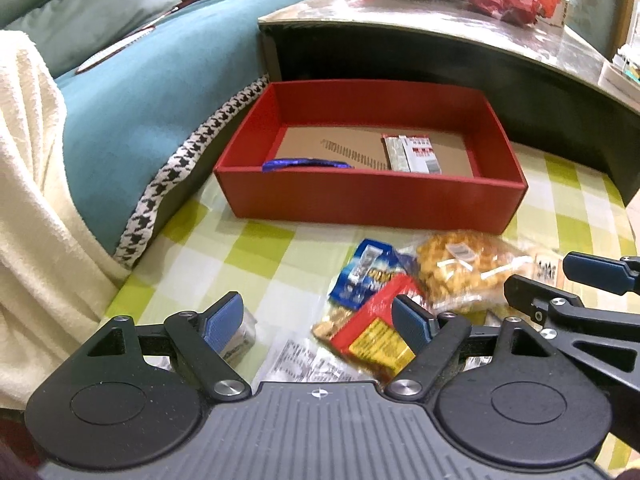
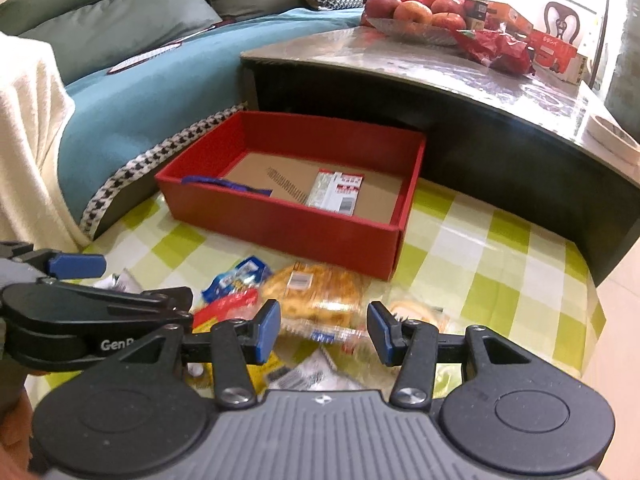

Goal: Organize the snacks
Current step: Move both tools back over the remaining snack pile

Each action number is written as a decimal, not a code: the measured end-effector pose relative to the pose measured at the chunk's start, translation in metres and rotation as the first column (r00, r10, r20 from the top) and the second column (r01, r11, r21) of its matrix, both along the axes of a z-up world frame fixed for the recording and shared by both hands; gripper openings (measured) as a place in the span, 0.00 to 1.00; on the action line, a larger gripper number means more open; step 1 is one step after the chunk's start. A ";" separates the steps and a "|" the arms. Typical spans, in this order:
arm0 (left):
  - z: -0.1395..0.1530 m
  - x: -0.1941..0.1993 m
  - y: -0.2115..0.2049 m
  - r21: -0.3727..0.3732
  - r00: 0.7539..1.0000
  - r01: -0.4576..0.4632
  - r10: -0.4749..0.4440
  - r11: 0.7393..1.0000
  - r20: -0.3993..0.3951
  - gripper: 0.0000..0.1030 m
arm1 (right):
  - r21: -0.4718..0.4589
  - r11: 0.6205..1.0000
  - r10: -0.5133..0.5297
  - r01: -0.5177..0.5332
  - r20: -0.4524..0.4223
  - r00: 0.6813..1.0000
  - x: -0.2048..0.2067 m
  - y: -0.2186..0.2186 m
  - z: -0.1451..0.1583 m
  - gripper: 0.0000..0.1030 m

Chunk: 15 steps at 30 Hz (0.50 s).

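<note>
A red box stands on the green checked cloth, holding a white and red packet and a blue wrapper. In front of it lies a pile of snacks: a blue packet, a red and yellow packet and a clear bag of golden snacks. My left gripper is open above the pile's left side. My right gripper is open above the clear bag.
A teal sofa with a cream blanket lies to the left. A dark low table behind the box carries a bowl of apples and red packages. Flat clear wrappers lie near me.
</note>
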<state>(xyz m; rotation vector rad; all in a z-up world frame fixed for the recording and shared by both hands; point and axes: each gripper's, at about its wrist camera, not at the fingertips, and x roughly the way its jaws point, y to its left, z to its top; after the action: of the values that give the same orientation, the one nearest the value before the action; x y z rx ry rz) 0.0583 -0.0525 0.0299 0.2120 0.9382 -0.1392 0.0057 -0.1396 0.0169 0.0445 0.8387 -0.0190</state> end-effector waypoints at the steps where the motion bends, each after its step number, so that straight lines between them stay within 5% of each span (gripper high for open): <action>1: -0.001 -0.002 0.000 0.003 1.000 0.003 -0.003 1.000 0.001 0.83 | -0.003 1.000 0.002 -0.002 -0.002 1.000 -0.002 0.002 -0.001 0.49; 15: -0.006 -0.018 0.002 0.035 1.000 0.028 -0.028 0.999 0.004 0.83 | -0.002 1.000 0.017 -0.018 -0.026 1.000 -0.019 0.010 -0.007 0.49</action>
<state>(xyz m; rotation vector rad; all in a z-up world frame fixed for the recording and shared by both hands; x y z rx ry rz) 0.0401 -0.0501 0.0238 0.2581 0.9341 -0.1477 -0.0132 -0.1295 0.0102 0.0353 0.8645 -0.0039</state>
